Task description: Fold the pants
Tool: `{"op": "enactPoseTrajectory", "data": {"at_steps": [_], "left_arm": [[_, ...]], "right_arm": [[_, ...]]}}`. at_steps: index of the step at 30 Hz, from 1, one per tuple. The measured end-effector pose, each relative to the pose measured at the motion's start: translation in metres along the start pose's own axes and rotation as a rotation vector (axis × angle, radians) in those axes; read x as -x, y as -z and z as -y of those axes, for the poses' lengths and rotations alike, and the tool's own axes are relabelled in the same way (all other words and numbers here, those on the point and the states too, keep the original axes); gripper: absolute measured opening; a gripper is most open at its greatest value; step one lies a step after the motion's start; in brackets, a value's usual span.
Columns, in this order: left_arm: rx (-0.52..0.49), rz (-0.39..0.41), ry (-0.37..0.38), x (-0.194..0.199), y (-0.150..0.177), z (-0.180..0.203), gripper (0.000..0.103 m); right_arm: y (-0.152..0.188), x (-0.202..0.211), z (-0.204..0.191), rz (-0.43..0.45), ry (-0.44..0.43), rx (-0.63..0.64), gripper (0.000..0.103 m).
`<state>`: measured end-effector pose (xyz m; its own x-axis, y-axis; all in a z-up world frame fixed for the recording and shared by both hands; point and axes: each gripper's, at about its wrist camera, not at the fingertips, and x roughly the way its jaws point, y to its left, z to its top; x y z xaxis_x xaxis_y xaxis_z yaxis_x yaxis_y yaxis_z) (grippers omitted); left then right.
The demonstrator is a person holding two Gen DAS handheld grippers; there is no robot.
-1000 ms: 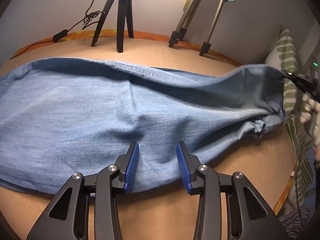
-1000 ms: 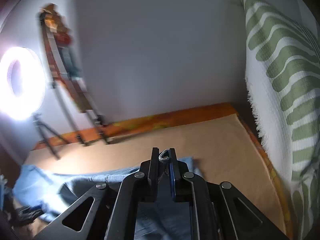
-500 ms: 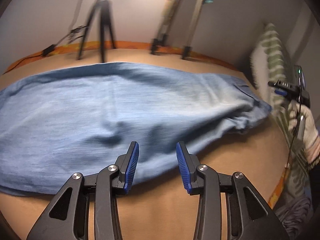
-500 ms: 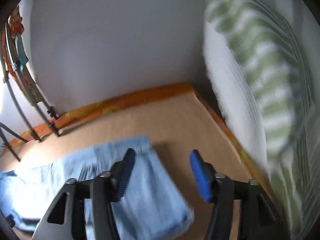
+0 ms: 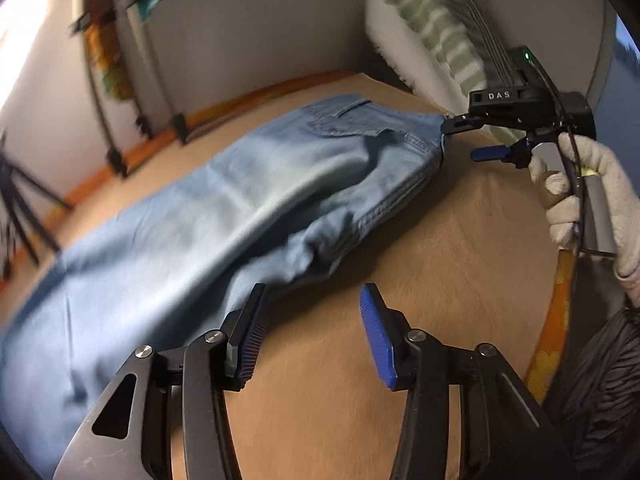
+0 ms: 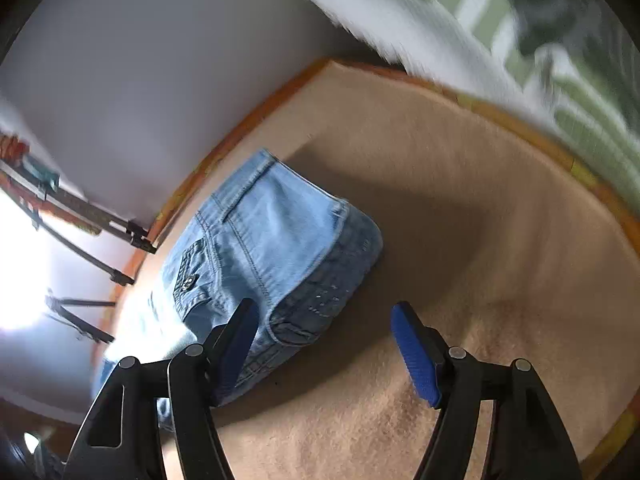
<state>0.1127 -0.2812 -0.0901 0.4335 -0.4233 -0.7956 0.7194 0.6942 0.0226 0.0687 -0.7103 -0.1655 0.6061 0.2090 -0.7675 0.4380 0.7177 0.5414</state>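
Fingers of left gripper [image 5: 310, 330] apart, just widened, nothing between, only tan fleece bed cover [image 5: 460, 240] below. Right gripper [image 6: 324, 344] jaws spread too, just opened, empty. Light blue denim pants [image 5: 224, 208] lie flat on cover, waistband toward 1 o'clock, beside right gripper's tips.

The right gripper [image 6: 324, 336] has let go of the light blue denim pants [image 6: 272, 236], jaws opening; the waistband now lies at its 10 o'clock.
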Motion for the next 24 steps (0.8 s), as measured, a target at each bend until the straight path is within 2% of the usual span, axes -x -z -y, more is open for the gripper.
{"op": "enactPoseTrajectory", "data": {"at_steps": [4, 9, 13, 15, 17, 20, 24], "left_arm": [[-0.037, -0.033, -0.040, -0.023, -0.019, 0.003, 0.046], [-0.031, -0.069, -0.044, -0.046, -0.022, 0.003, 0.046], [-0.043, -0.077, -0.071, -0.057, -0.025, 0.006, 0.046], [-0.076, -0.067, -0.081, -0.060, -0.025, 0.011, 0.040], [-0.107, -0.081, -0.075, -0.062, -0.023, 0.016, 0.025], [-0.153, -0.083, -0.076, -0.064, -0.018, 0.024, 0.014], [-0.118, -0.066, -0.059, -0.055, -0.020, 0.021, 0.011]], "right_arm": [[-0.007, 0.000, 0.006, -0.003, -0.030, -0.023, 0.071], [-0.019, -0.005, 0.008, -0.039, -0.114, -0.064, 0.072], [-0.022, -0.016, 0.010, -0.053, -0.093, -0.085, 0.072], [-0.022, -0.024, 0.011, -0.079, -0.098, -0.107, 0.072], [-0.020, -0.030, 0.011, -0.089, -0.099, -0.117, 0.071], [-0.019, -0.039, 0.010, -0.110, -0.108, -0.126, 0.071], [-0.018, -0.044, 0.008, -0.090, -0.103, -0.136, 0.071]]}}
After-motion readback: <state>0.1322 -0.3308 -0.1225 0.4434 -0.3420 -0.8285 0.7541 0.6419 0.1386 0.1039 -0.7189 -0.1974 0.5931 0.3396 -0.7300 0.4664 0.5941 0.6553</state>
